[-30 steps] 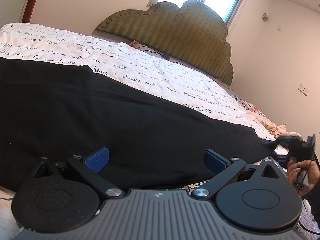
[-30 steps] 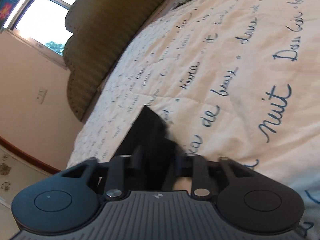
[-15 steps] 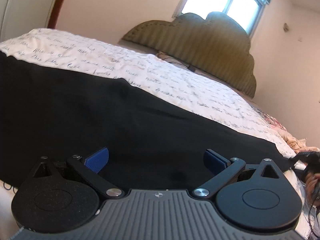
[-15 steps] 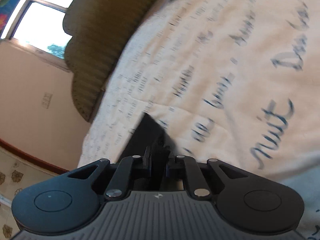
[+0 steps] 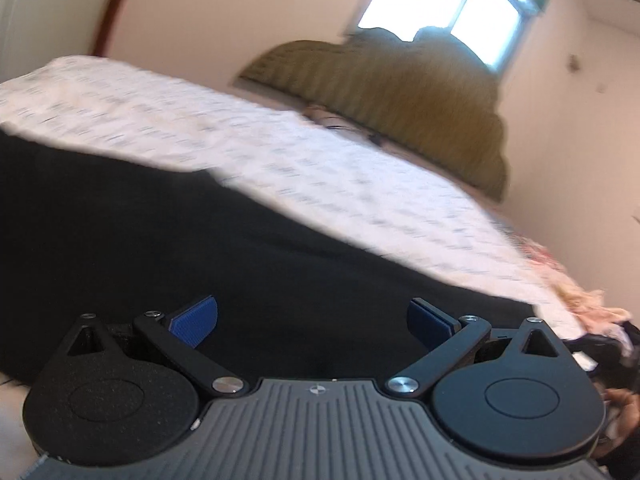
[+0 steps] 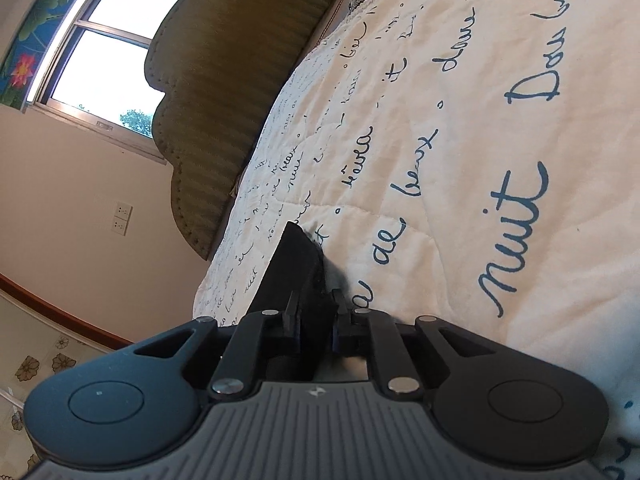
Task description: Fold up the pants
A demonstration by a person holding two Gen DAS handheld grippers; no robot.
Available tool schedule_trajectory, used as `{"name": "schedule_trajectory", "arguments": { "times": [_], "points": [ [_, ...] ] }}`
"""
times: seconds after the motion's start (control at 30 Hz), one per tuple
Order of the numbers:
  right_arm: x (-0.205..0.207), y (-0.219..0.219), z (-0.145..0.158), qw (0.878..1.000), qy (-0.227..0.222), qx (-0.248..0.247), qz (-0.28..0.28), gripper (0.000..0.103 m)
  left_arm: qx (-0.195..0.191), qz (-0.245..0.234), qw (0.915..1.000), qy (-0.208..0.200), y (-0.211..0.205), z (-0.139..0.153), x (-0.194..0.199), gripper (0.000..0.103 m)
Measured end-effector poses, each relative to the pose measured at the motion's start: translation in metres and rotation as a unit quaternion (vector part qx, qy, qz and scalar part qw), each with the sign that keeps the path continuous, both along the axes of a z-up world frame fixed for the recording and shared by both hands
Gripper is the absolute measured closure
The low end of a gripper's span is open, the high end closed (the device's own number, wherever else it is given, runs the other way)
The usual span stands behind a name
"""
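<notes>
We see the black pants (image 5: 168,220) spread across the near part of the bed, lying on the white bedspread (image 5: 280,160) printed with blue handwriting. Our left gripper (image 5: 312,320) sits low at the near edge of the fabric with its blue pads (image 5: 194,320) spread wide apart; nothing is held between them, though the cloth lies right in front. The left view is blurred, so the far details are soft. Our right gripper (image 6: 314,320) has its fingers drawn in close on a fold of the pants (image 6: 296,268), which stands up as a dark wedge between them above the bedspread (image 6: 480,160) (the word "nuit" reads clearly beside it). Beyond the bed we see the olive padded headboard (image 6: 224,92) and a bright window (image 6: 104,40).
</notes>
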State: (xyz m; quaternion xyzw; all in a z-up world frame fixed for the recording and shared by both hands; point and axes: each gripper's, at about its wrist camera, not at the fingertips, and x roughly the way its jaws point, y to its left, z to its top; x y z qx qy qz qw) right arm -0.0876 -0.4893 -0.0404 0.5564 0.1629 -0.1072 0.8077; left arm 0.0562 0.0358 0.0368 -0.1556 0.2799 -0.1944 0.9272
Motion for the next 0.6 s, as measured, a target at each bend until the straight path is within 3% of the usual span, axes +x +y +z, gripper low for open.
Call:
{"name": "schedule_trajectory", "arguments": {
  "times": [0.17,0.3,0.33,0.37,0.4,0.47,0.53,0.6],
  "points": [
    [-0.018,0.005,0.005,0.999,-0.02,0.016,-0.019,0.067,0.027,-0.09,0.9953,-0.024,-0.069,0.014,0.012,0.001],
    [-0.013,-0.002,0.005,0.999,-0.025,0.036,-0.005,0.056,0.061,-0.148,0.987,0.02,-0.121,-0.01,0.024,0.001],
    [-0.01,-0.004,0.006,0.999,-0.025,0.038,-0.001,0.051,0.077,-0.158,0.9832,0.048,-0.131,-0.023,0.029,0.0],
    [-0.005,-0.005,0.006,0.999,-0.025,0.039,0.001,0.048,0.107,-0.155,0.981,0.047,-0.141,-0.033,0.029,0.001],
    [-0.001,-0.006,0.007,0.999,-0.024,0.038,0.003,0.047,0.139,-0.153,0.9784,0.006,-0.147,-0.037,0.02,0.0],
    [0.01,-0.006,0.008,0.999,-0.023,0.027,0.004,0.047,0.185,-0.155,0.9704,-0.003,-0.161,-0.038,0.014,0.0],
    [0.018,-0.003,0.009,1.0,-0.018,0.004,0.0,0.05,0.183,-0.156,0.9707,0.005,-0.158,-0.037,0.02,0.0],
    [0.025,0.004,0.013,0.999,0.006,-0.041,-0.004,0.068,0.171,-0.148,0.9739,0.021,-0.154,-0.032,0.026,0.001]
  ]
}}
